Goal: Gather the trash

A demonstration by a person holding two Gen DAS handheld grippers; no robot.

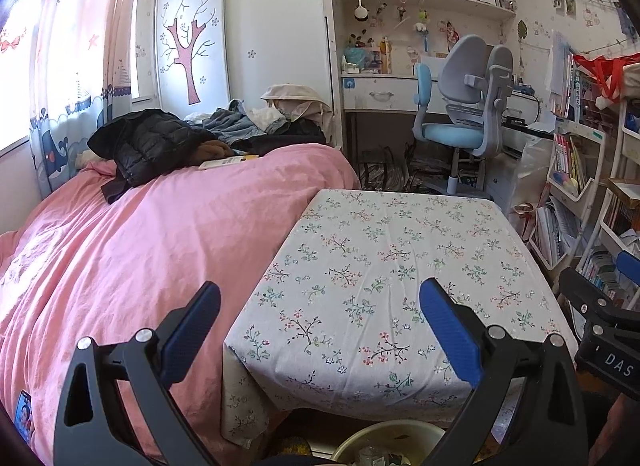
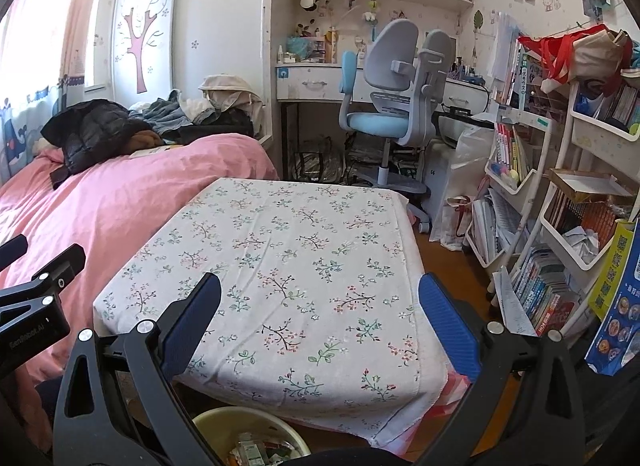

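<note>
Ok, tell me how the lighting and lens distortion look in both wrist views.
Left wrist view: the window at left is blown out by daylight, the bed bulges from fisheye, and the corners are vignetted black. Right wrist view: the same glare at the left edge, the bookshelf bows, and the table is evenly lit and sharp.

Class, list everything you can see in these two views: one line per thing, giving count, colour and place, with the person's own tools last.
Table: one, white floral cloth, centre, beside the bed.
Bed: one, pink cover, left.
Jacket: one, black, on the bed's far end.
Bin: one, pale yellow, on the floor below the table's near edge, trash inside.
Chair: one, grey and blue, at the desk.
Desk: one, white, far wall.
Book racks: white, right, full.
Left gripper: one, black with blue pads, jaws open.
Right gripper: one, same, jaws open.
</note>
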